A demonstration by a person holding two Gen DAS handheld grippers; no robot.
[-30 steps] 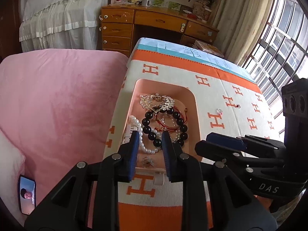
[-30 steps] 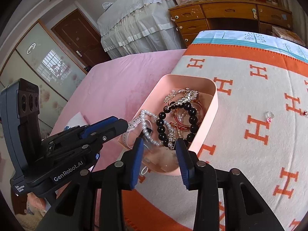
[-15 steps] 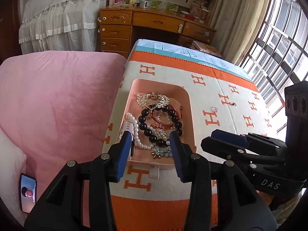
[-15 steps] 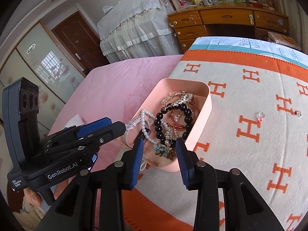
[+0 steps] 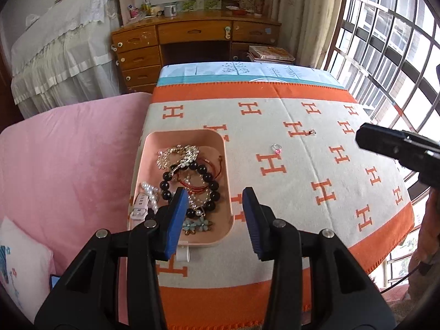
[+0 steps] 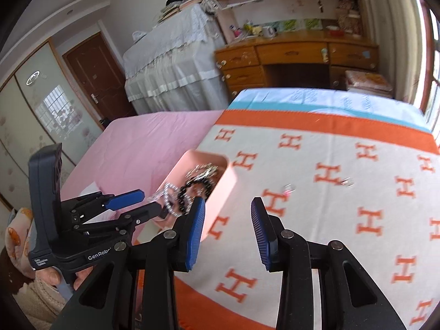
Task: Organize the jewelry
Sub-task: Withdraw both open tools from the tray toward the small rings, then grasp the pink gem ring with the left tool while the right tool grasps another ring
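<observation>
Both hand-held grippers are sitting higher and farther back from the pink tray than a second ago, and their blue pads are spreading wider.

From the left wrist view, the left hand-held gripper is hovering over the near end of the tray with its pads apart and nothing between them. The tray is resting on the blanket, the one patterned with orange H shapes, close to its left edge beside the pink bed. Inside it a black bead bracelet is lying in a loop around red cords, a gold chain is lying at the far end, and small blue flower pieces are sitting at the near end. A string of pearls and a white strap are hanging over the tray's left rim. Out on the blanket, well apart from the tray, a ring with a pink stone is lying, and a small red-stoned piece is lying beyond it. The right hand-held gripper is showing as a dark shape at the right edge.

From the right wrist view, which is blurring with motion, the right hand-held gripper is hanging over bare blanket just right of the tray, pads apart and holding nothing. The ring is lying ahead of it, and the other small piece farther right. The left hand-held gripper is reaching toward the tray's near end, its fingers apart.
</observation>
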